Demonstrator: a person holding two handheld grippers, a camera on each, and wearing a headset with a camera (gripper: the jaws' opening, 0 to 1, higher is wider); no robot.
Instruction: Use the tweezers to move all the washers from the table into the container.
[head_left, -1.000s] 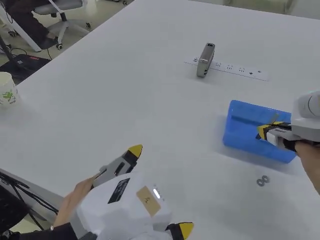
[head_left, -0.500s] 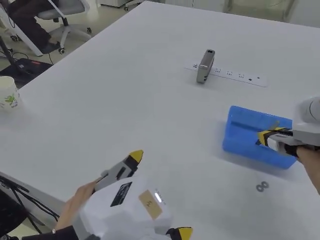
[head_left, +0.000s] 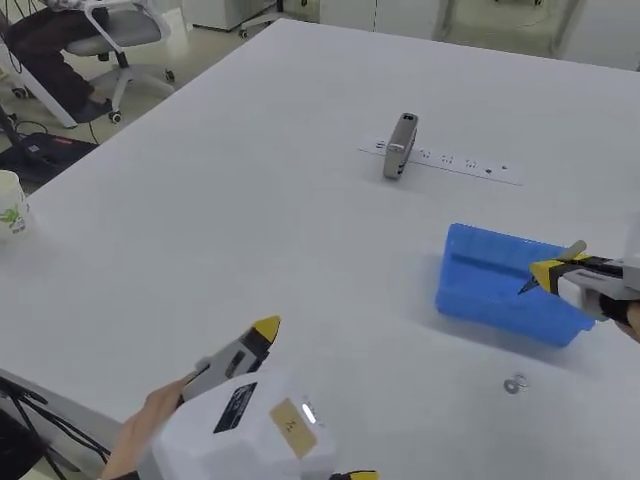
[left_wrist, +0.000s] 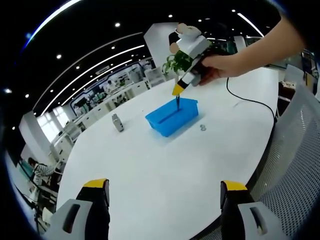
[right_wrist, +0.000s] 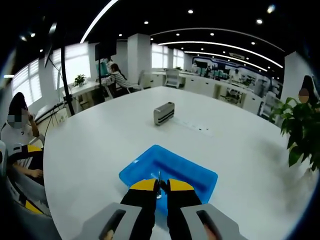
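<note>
Two grippers share the work unevenly here. The right gripper (head_left: 558, 265) is clenched on the tweezers (head_left: 529, 284), its jaws pressed together with the thin metal legs pinched between them, which its own view shows plainly. That squeeze is what closes the tweezers, so we judge the tight grip to be deliberate. The tweezer tips point down over the right part of the blue container (head_left: 480, 285), above its open inside. This looks like the place to let a washer drop. Whether the tips carry one now we cannot tell, as they are too fine to read.

The washers (head_left: 514, 384) left to move lie on the white table (head_left: 250, 200), on the near side of the container and a little apart from its wall. They are so small that we cannot say whether it is one ring or two touching. We judge the task unfinished.

The left gripper (head_left: 310, 400) hovers at the near left, well apart from the container, its jaws spread wide and grasping nothing. It seems parked out of the way so that it does not crowd the work. Far across the table a power strip (head_left: 455, 163) lies flat with a grey device (head_left: 397, 147) at its left end.
</note>
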